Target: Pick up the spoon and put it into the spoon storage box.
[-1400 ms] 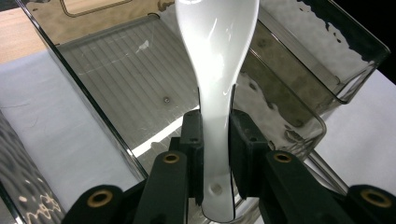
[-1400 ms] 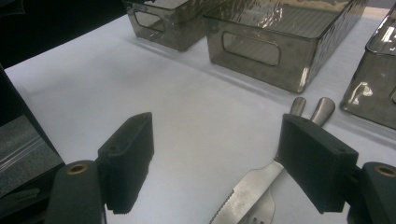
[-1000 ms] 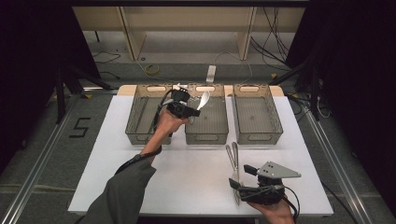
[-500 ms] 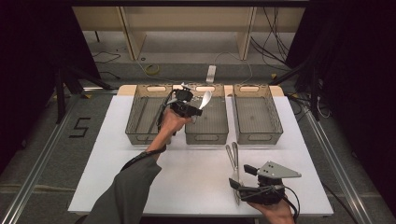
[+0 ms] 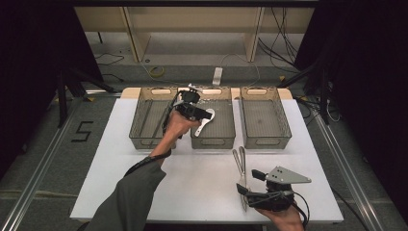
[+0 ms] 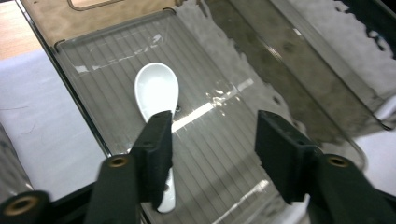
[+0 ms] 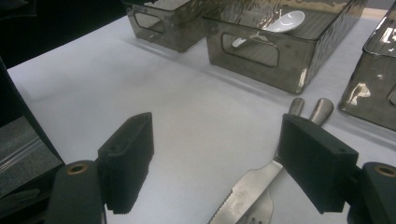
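Right gripper [image 5: 242, 188] rests open on the white tabletop [image 5: 192, 178], jaws flanking the steel knife and fork [image 7: 261, 186] as if lining up the next pick. Farther off, the left gripper [image 5: 204, 114] hangs over the middle smoky clear-plastic bin [image 5: 214, 142]; its jaws have just been opening, and the white ceramic soup spoon [image 6: 156, 91] lies released on the bin's floor. Beyond are a grey floor and wooden shelving [image 5: 192, 19].
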The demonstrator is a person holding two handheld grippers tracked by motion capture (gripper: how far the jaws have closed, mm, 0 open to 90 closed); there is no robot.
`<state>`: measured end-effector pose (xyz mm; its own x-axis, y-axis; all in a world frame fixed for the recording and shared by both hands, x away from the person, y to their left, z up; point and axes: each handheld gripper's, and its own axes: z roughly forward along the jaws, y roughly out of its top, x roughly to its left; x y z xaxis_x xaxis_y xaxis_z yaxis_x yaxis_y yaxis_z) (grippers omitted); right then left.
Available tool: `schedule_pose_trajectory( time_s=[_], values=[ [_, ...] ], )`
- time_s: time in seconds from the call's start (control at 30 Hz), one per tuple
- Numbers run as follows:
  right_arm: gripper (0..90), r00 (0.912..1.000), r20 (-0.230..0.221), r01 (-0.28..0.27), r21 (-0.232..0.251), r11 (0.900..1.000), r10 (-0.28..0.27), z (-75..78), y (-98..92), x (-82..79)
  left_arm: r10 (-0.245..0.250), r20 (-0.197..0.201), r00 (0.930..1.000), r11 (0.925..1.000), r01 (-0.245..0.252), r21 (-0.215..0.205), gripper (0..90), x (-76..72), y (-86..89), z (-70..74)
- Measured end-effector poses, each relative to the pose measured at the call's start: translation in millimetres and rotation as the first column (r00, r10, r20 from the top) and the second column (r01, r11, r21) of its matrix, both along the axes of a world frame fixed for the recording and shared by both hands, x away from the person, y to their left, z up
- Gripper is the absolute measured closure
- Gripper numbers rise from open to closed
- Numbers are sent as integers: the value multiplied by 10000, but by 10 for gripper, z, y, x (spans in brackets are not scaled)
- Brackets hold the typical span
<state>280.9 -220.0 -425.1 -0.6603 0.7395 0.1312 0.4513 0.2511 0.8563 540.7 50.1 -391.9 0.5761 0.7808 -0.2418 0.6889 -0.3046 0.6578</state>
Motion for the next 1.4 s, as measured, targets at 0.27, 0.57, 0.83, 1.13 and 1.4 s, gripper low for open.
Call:
schedule_pose_trajectory(
  time_s=[0.27,0.57,0.83,1.13,1.4],
  values=[
    [282,9998,27,193,-70,9998,-193,21,-42,28,-530,463,9975,9978,547,-364,330,-367,296,190],
    [290,9971,-299,692,-136,9975,-696,23,-146,172,-342,882,9955,9959,413,-800,272,-802,720,169],
    [290,9892,-868,1123,-684,9913,-1180,-38,-142,397,-292,1182,9926,9946,407,-955,239,-1124,895,55],
    [295,9767,-1470,1384,-1252,9824,-1563,-90,-77,601,-80,1633,9865,9900,308,-1374,219,-1377,1100,1],
    [294,9690,-1756,1490,-1467,9779,-1740,-108,-54,691,-319,1816,9829,9872,594,-1479,202,-1494,1145,-93]
  ],
)
